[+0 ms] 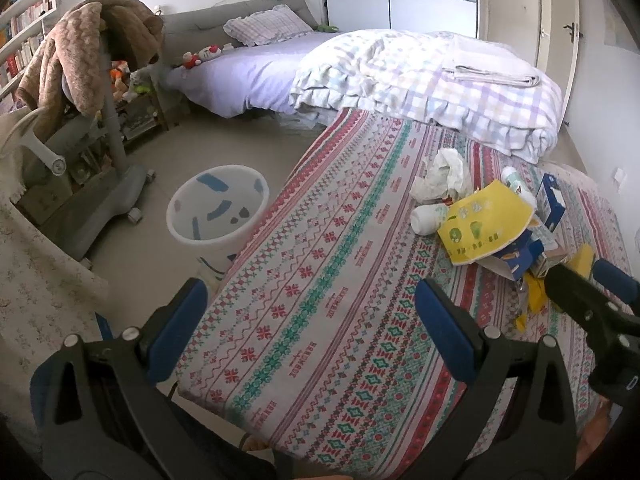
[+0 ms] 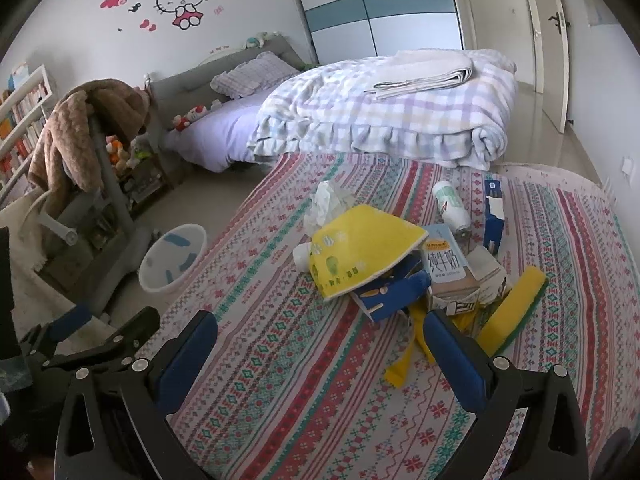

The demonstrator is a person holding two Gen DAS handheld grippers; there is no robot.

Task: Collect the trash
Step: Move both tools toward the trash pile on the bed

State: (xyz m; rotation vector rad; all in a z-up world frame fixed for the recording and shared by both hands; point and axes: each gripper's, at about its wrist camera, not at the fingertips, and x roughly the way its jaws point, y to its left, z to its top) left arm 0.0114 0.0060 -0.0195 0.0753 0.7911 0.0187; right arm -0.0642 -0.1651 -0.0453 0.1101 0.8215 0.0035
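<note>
A heap of trash lies on the patterned tablecloth [image 2: 280, 360]: a yellow paper bowl [image 2: 360, 256] [image 1: 484, 224], crumpled white paper [image 2: 326, 204] [image 1: 444, 176], a white bottle [image 2: 452, 204], a milk carton [image 2: 444, 268], blue boxes [image 2: 494, 216], a yellow sponge [image 2: 516, 304] and yellow scraps [image 2: 404, 360]. A white bin [image 1: 218, 208] [image 2: 174, 258] stands on the floor left of the table. My left gripper [image 1: 312, 328] is open and empty over the table's left edge. My right gripper [image 2: 320, 356] is open and empty, just before the heap.
A grey chair [image 1: 104, 128] draped with a brown blanket stands left of the bin. A bed [image 2: 360, 112] with a plaid quilt lies behind the table. A bookshelf [image 2: 20, 128] is at far left, a door [image 2: 552, 40] at the right.
</note>
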